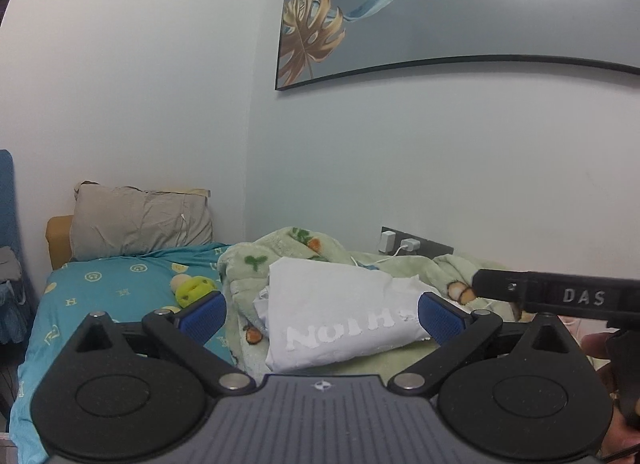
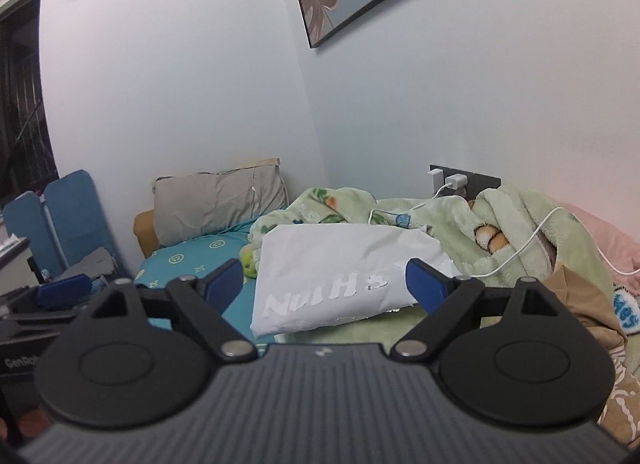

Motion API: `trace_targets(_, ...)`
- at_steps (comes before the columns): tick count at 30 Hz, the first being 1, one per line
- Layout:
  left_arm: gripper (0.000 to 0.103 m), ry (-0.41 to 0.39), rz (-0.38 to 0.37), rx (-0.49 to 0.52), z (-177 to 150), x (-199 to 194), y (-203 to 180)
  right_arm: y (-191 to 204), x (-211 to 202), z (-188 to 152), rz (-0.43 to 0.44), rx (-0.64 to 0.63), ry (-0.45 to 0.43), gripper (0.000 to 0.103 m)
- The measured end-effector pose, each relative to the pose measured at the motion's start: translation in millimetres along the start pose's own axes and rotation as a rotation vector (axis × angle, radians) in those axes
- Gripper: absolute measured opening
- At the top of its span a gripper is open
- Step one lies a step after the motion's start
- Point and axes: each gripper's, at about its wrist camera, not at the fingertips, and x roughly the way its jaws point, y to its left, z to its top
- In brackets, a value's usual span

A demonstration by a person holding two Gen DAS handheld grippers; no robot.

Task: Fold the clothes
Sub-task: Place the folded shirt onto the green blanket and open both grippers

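On the bed with the teal sheet (image 1: 100,292), the folded white shirt (image 1: 340,316) is lying on a green fleece blanket (image 2: 532,224). We are holding the left gripper (image 1: 322,318) and the right gripper (image 2: 324,284) with fingers spread and empty; the soft blanket may be loosening the fold.

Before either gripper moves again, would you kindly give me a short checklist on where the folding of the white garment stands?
1. Left gripper empty, jaws wide apart: ok.
2. Right gripper empty, jaws wide apart: ok.
3. White garment folded into a compact bundle lying on the green blanket: ok.
4. Fold neat on all sides: cannot tell; its far side is hidden, and a bit of white cloth bunches out at its left edge in the left wrist view.
5. White charging cable clear of the garment: ok; it lies on the blanket beside it.
6. More clothes waiting: cannot tell.
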Motion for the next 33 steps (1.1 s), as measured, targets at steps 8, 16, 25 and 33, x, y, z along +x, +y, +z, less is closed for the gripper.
trace_targets(8,0.103,-0.034,0.025,-0.007,-21.5,-20.3,7.0,15.7,-9.0,-27.9,-0.029,-0.057,-0.062,0.090)
trace_targets(16,0.103,-0.043,0.049,0.034,-30.6,-13.2,8.1,23.5,-1.6,-28.5,-0.049,-0.100,-0.073,0.090)
trace_targets(25,0.103,-0.032,0.069,-0.026,-32.9,-10.5,20.3,26.2,7.7,-27.7,-0.071,-0.132,-0.058,0.090)
trace_targets(33,0.103,-0.043,0.065,-0.011,-29.9,-18.1,19.1,29.2,3.2,-28.5,-0.075,-0.137,-0.048,0.090)
